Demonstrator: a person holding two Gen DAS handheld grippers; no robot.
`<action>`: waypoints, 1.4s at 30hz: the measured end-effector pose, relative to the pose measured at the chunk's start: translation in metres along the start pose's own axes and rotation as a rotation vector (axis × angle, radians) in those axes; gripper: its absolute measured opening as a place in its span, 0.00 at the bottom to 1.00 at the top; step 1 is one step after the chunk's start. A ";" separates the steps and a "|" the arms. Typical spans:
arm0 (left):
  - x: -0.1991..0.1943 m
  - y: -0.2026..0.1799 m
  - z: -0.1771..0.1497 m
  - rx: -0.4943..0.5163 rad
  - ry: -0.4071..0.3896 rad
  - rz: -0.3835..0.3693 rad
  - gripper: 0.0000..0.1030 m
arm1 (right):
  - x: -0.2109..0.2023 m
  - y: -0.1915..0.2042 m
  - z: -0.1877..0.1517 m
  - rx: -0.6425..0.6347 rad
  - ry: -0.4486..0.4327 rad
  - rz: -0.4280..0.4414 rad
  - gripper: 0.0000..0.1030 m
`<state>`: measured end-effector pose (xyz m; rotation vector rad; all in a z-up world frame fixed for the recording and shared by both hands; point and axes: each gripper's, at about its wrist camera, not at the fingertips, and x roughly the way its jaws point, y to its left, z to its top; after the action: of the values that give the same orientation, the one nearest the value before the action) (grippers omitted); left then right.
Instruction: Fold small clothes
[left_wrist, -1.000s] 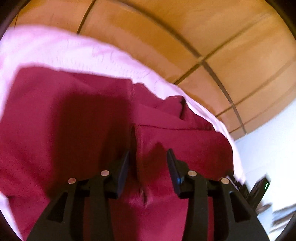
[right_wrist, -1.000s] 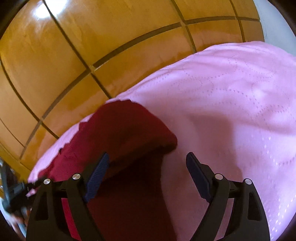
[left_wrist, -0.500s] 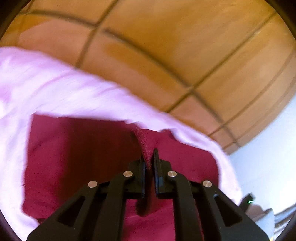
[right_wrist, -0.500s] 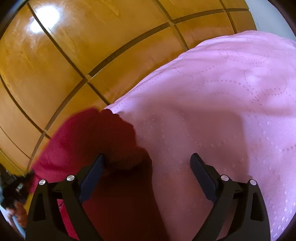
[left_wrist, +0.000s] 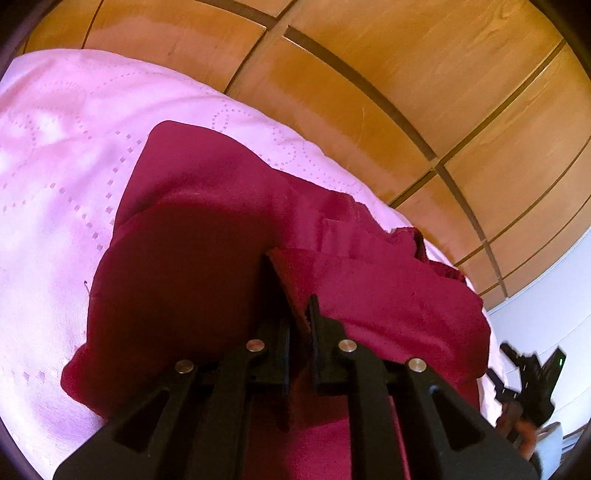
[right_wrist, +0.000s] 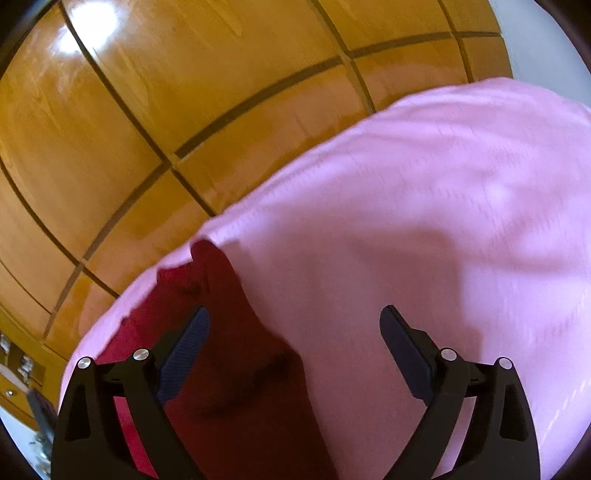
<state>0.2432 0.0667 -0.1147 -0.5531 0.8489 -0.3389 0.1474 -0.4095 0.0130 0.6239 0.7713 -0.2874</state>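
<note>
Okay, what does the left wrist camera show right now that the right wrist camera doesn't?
Only the left wrist view shows the left gripper, its jaws shut on a raised fold of the dark red garment, and stitched dotted patterns on the pink cover. Only the right wrist view shows the right gripper, jaws wide apart, holding nothing, and a bright glare on the wooden floor. Both show garment, cover and floor.

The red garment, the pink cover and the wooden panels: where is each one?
red garment (left_wrist: 192, 266): left wrist view, its shaded flat middle.
pink cover (right_wrist: 461, 192): right wrist view, a bare stretch.
wooden panels (right_wrist: 229, 62): right wrist view, one panel's face.
</note>
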 end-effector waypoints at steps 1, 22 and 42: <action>-0.002 0.002 -0.001 -0.003 -0.003 -0.006 0.09 | 0.005 0.008 0.014 -0.007 0.015 -0.007 0.90; -0.002 0.014 -0.003 -0.053 -0.019 -0.050 0.08 | 0.094 0.009 0.060 -0.138 0.111 -0.309 0.72; -0.005 0.014 -0.005 -0.059 -0.032 -0.062 0.08 | 0.149 0.094 0.048 -0.341 0.274 -0.305 0.14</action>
<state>0.2370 0.0791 -0.1229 -0.6390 0.8140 -0.3614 0.3206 -0.3688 -0.0292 0.2219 1.1536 -0.3435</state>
